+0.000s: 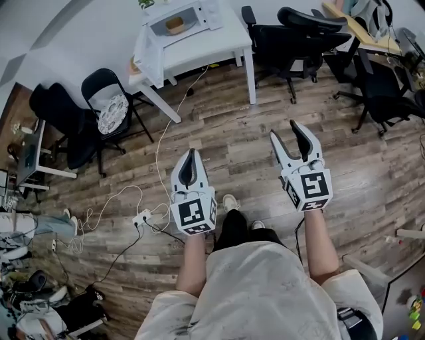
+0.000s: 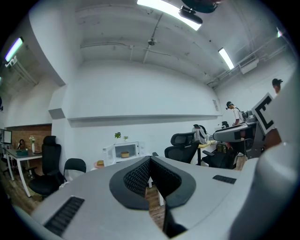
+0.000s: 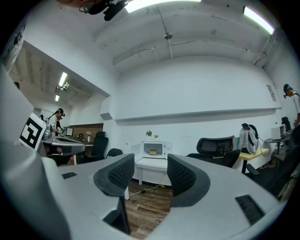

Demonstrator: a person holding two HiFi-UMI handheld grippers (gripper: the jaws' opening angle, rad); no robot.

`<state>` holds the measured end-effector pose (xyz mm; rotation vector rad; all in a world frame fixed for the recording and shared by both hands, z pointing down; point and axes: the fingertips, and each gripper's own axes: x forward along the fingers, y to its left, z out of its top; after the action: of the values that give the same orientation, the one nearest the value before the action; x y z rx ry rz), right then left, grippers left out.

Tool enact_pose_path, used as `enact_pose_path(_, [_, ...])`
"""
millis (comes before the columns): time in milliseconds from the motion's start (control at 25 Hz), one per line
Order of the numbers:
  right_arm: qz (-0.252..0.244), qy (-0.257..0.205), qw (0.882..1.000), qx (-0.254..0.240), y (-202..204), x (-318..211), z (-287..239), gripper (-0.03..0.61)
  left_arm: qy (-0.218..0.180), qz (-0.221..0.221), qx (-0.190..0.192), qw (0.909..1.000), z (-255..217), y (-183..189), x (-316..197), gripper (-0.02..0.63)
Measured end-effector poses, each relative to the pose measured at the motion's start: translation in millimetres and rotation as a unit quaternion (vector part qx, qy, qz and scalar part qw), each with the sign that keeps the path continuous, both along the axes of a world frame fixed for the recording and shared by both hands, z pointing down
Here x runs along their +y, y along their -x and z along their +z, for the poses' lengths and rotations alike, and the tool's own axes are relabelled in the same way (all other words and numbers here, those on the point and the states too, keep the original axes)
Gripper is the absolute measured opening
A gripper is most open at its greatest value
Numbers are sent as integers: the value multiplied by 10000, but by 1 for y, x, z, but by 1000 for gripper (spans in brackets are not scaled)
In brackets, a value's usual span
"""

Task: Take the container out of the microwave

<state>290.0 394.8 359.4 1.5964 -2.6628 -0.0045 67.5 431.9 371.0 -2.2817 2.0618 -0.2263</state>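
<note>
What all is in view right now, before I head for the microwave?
Microwave: one, white, on the table, door open.
Container: one, tan, inside the microwave.
Table: one, white, far side of the room.
Folding chair: one, black, left of the table.
Office chairs: at least three, black, around the room.
Power strip: one, white, on the wood floor.
Left gripper: one, white, shut, empty.
Right gripper: one, white, open, empty.
</note>
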Motion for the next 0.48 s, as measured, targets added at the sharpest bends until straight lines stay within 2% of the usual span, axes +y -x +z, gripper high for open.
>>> enact_pose_path(480, [-87, -39, 9999, -32, 53, -68, -4, 219, -89, -44, 88, 9999, 0, 54, -67, 6])
